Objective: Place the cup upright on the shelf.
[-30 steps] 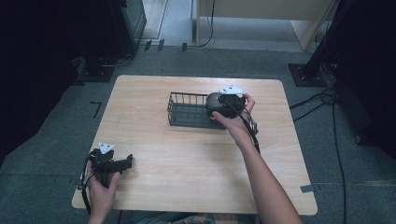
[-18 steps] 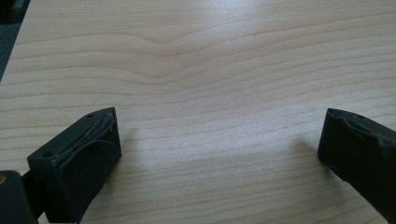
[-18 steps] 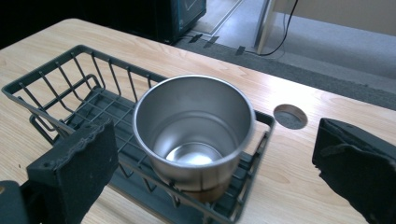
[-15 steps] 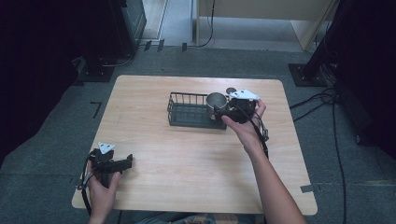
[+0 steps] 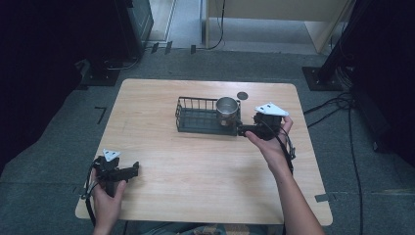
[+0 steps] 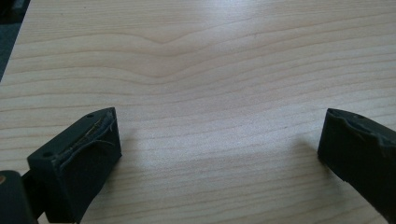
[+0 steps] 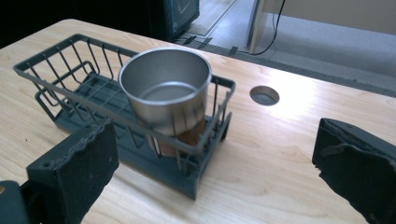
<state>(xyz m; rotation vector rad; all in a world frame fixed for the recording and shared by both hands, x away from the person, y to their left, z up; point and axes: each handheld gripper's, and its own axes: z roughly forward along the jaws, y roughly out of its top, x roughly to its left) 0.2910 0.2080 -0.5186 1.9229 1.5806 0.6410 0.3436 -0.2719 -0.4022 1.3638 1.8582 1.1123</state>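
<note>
A steel cup stands upright in the right end of a dark wire basket at the middle of the wooden table. My right gripper is just right of the basket, open, its jaws wide apart and pointing at the cup with nothing between them. My left gripper rests near the table's front left corner, open over bare wood.
A small round hole is in the tabletop behind and to the right of the basket. Cables and dark equipment stands lie on the floor around the table.
My right gripper has let go of the cup, which now stands in the basket, and has drawn back to the right. The left gripper has not moved.
</note>
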